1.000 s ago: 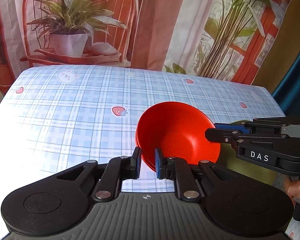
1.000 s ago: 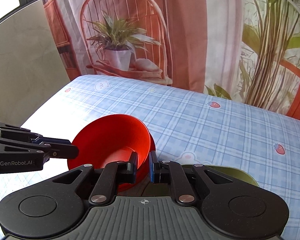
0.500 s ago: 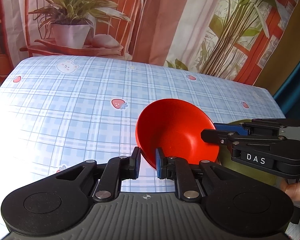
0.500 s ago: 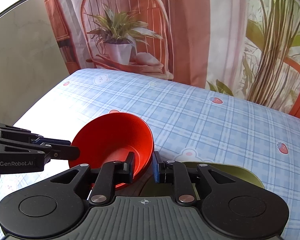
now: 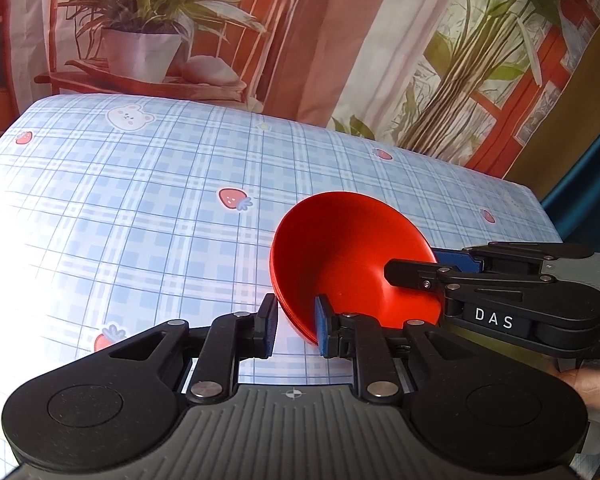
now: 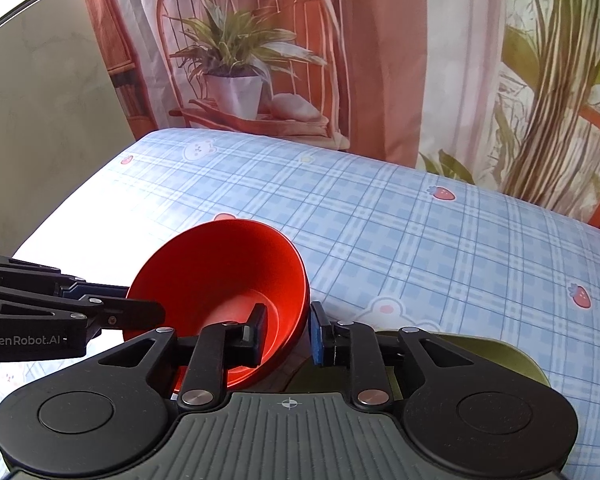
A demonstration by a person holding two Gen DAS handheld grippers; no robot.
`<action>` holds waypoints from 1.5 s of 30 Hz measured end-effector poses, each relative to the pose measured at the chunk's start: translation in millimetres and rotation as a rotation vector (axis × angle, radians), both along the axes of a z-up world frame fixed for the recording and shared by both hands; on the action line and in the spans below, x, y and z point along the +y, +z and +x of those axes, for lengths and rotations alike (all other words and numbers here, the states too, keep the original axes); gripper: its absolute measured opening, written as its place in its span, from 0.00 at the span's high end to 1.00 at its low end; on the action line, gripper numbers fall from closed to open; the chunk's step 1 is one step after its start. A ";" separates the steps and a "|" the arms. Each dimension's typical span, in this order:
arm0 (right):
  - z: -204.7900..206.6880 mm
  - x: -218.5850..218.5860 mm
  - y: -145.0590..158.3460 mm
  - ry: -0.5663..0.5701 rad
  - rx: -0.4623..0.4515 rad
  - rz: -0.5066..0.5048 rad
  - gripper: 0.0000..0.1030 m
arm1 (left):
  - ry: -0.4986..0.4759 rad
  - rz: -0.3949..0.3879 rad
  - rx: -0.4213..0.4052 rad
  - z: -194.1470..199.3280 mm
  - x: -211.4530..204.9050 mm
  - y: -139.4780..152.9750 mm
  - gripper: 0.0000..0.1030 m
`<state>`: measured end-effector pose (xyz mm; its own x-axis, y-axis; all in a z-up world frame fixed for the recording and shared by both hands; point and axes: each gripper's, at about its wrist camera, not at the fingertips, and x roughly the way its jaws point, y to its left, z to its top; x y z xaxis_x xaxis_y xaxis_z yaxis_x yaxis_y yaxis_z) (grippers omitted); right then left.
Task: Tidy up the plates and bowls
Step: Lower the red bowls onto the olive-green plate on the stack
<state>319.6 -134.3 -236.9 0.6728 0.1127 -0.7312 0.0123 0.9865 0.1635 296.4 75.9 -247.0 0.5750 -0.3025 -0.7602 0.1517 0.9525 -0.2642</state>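
Observation:
A red bowl (image 5: 352, 256) hangs tilted between my two grippers above the blue checked tablecloth (image 5: 140, 208). My left gripper (image 5: 296, 326) straddles the bowl's near rim, its jaws slightly parted. My right gripper (image 6: 286, 332) straddles the opposite rim of the bowl (image 6: 224, 276), jaws also slightly parted, one finger inside and one outside. An olive green plate (image 6: 496, 356) lies on the table under my right gripper; it shows in the left wrist view (image 5: 480, 344) behind the right gripper's fingers. Each gripper appears in the other's view.
The table's far edge meets a printed curtain backdrop (image 6: 340, 60). A grey wall (image 6: 40, 120) stands to the left. A blue object (image 5: 588, 196) stands beyond the table's right edge.
Both grippers' jaws have widened a little around the bowl's rim. The bowl has tipped and shifted slightly over the green plate.

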 end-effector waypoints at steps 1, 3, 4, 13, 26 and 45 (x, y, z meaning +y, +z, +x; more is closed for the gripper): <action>0.2 0.2 -0.2 0.000 -0.001 0.000 0.79 | 0.007 -0.015 0.002 -0.3 1.2 -1.5 0.79; 0.4 0.9 0.1 0.003 -0.007 0.002 0.80 | 0.022 -0.046 0.011 -1.0 3.8 -5.2 0.79; 0.5 1.2 0.8 0.004 -0.010 0.003 0.80 | 0.031 -0.062 0.017 -1.6 4.8 -6.8 0.79; -2.6 7.2 7.9 0.018 -0.034 0.038 0.86 | 0.123 -0.105 0.014 -10.5 15.9 -11.7 0.82; -22.3 12.1 15.7 -0.030 -0.083 0.121 0.87 | 0.161 -0.088 -0.039 -32.7 21.9 9.1 0.83; -76.8 -0.4 39.1 -0.071 -0.218 0.177 0.87 | 0.138 -0.077 -0.115 -68.6 1.1 38.0 0.83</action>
